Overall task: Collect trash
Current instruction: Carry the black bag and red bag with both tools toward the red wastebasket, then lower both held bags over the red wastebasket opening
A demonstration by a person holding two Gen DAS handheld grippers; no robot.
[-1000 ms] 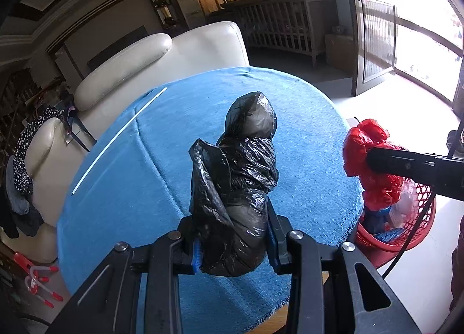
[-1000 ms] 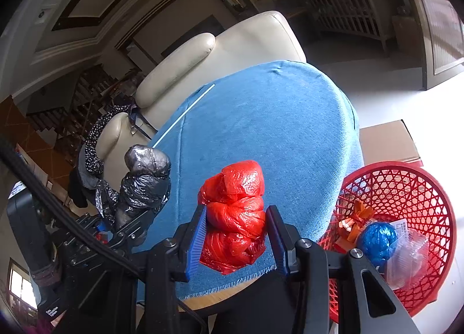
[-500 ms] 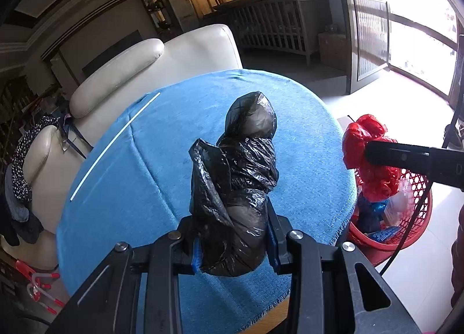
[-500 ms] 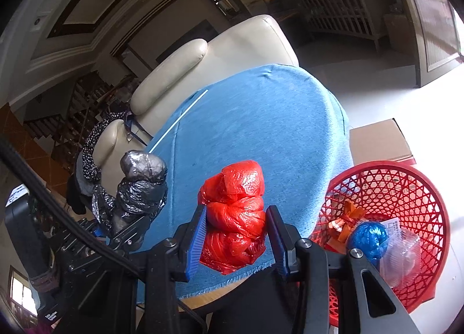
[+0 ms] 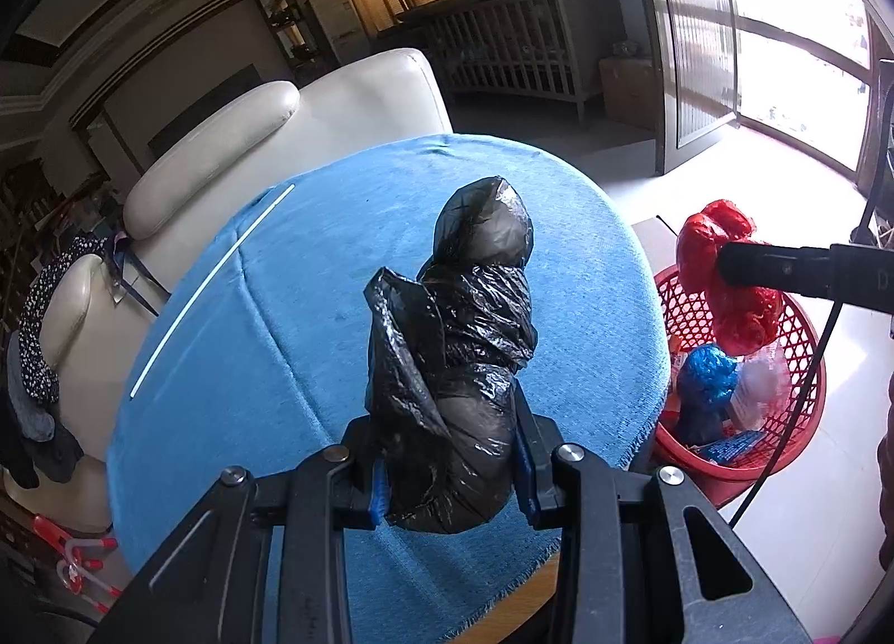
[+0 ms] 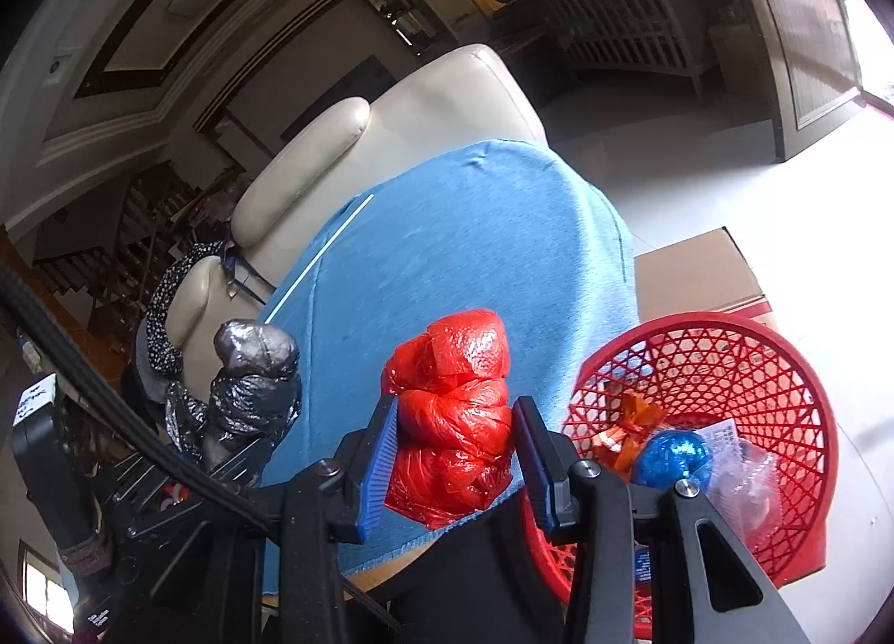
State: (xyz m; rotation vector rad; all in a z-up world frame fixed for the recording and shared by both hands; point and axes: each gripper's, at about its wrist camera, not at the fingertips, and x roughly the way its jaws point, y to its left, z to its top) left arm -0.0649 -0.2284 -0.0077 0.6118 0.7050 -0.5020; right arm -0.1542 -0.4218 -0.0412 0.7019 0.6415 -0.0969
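Black crinkled plastic fills the left gripper [image 5: 450, 468]: its fingers [image 5: 528, 468] are clamped on the lower part of a tied black trash bag [image 5: 464, 364], which stands upright above the near edge of the table [image 5: 223, 392] under its blue cloth. To the right, the right gripper [image 6: 455, 462] has its fingers [image 6: 380, 468] closed on a bunched red trash bag [image 6: 452, 420], held off the table's near right edge, just left of the red mesh basket [image 6: 782, 359] on the floor. Inside the basket lie a blue wad [image 6: 673, 457], an orange wrapper [image 6: 628, 434] and clear plastic [image 6: 749, 482]. A cream sofa [image 5: 313, 124] stands beyond the table.
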